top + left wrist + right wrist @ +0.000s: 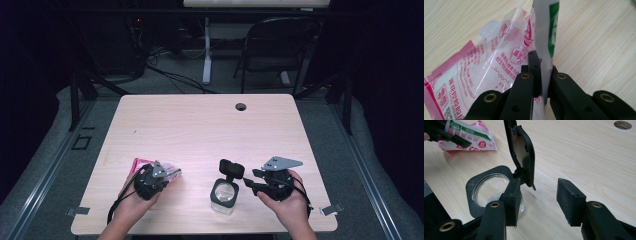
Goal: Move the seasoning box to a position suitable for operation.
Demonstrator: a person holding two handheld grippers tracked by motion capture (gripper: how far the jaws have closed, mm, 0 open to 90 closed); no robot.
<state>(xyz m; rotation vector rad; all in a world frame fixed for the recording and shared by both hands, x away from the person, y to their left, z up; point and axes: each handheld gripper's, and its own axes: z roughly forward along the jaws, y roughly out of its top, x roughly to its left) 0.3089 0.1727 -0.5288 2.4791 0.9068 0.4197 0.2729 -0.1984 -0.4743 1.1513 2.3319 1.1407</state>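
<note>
A pink-and-clear printed packet [499, 57] with a green stripe lies partly on the table [200, 130], and my left gripper [544, 75] is shut on its edge. In the high view that packet [142, 163] sits at the front left under the left gripper [170, 173]. A clear jar [223, 196] stands front centre, its black flip lid [231, 169] hinged upright. My right gripper [251, 181] is open just right of the jar. In the right gripper view one jaw is beside the jar [489, 187] under the lid [522, 152], and the packet [474, 141] lies beyond.
A round cable hole [241, 106] sits near the table's far edge, also seen as the hole [622, 124] in the right gripper view. A black folding chair [277, 45] and a desk leg [206, 50] stand behind the table. Dark frame posts flank both sides.
</note>
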